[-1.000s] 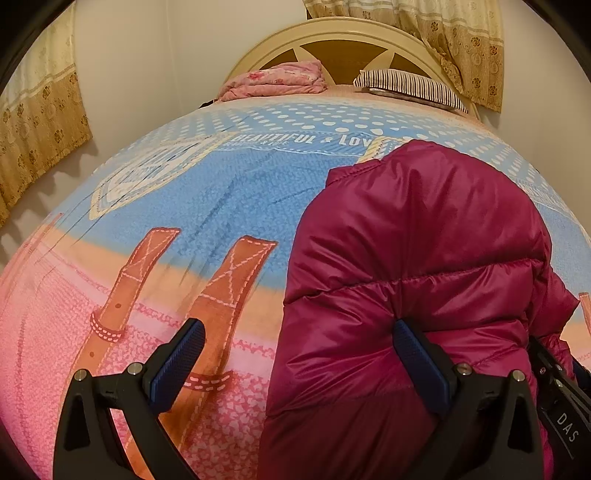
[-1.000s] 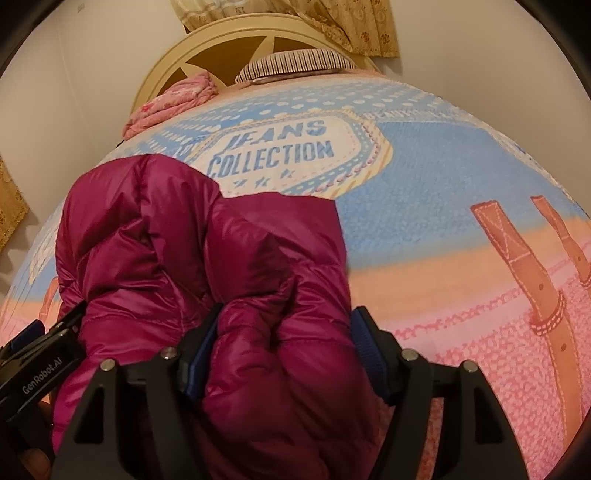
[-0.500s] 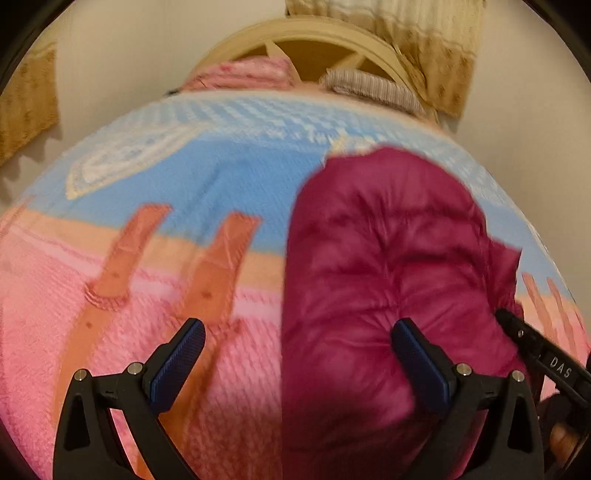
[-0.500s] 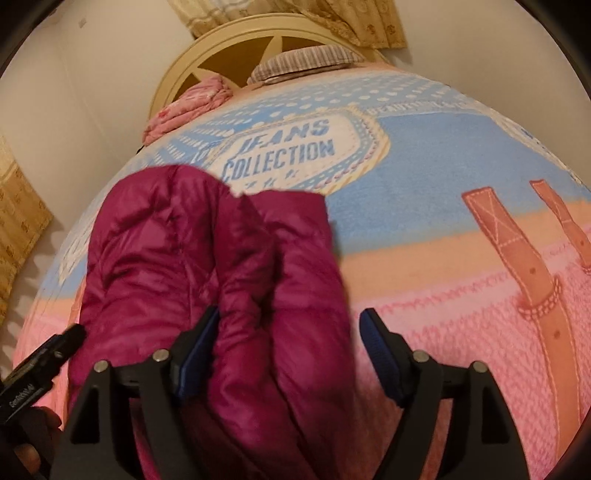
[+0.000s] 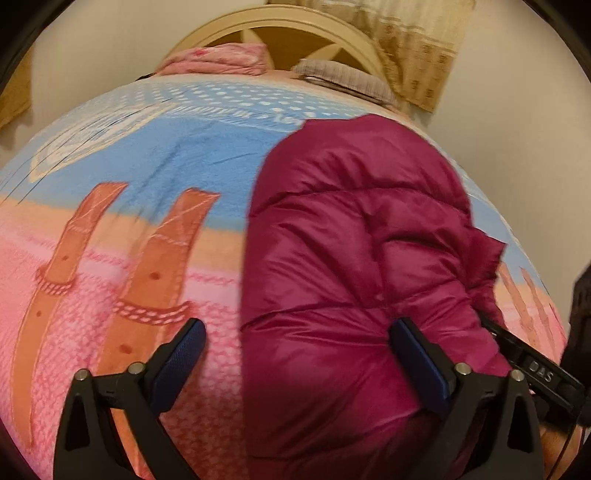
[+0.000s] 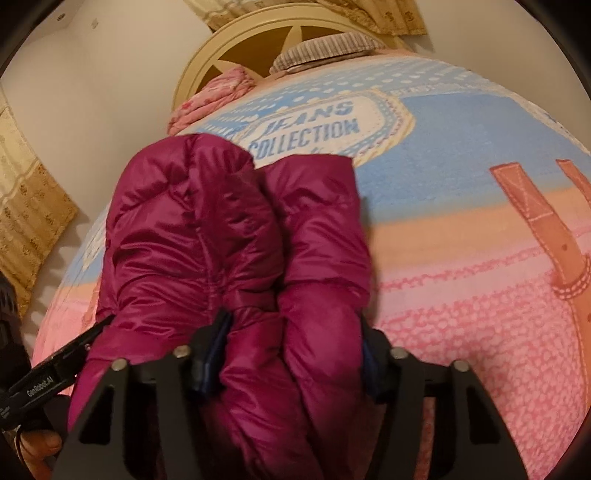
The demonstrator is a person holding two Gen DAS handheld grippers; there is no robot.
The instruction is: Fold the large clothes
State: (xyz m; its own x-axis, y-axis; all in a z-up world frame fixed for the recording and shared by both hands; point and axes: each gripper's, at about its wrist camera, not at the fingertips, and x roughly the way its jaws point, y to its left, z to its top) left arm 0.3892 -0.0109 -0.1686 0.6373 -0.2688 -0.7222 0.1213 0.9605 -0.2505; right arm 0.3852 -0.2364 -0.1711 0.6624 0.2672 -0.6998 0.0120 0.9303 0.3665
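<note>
**Closing in on the near end of the folded jacket**

Right hand-held gripper point(image 6: 291, 350): jaws closing, narrower than a second ago, with a thick roll of the magenta puffer jacket point(image 6: 236, 236) bulging between them; blue pads now sunk into the fabric on both sides, so gripping the near edge. Left hand-held gripper point(image 5: 299, 354): still wide but beginning to close; only its right pad point(image 5: 417, 354) against the jacket's side, its left pad point(image 5: 181, 354) over bare blanket, so nothing pinched yet. Both views tilted further downward than a second ago, the jacket filling more of each frame.

Probable meaning for the task: release after the last fold finished, fresh grasp on the near end under way, most likely for a fold away toward the headboard point(image 5: 295, 33) or for lifting the bundle. Left grasp lagging the right; risk of an uneven pull if only one side holds.

Jacket lying on the bed's printed blanket point(image 5: 129, 229), already narrowed into a long bundle of two puffy ridges side by side. Long axis running from the grippers straight toward the headboard, far rounded end just short of the "JEANS COLLECTION" print point(image 6: 314, 129). Pink bedding point(image 6: 218, 96) and striped pillow point(image 6: 325, 48) well beyond, at the head of the bed.
</note>
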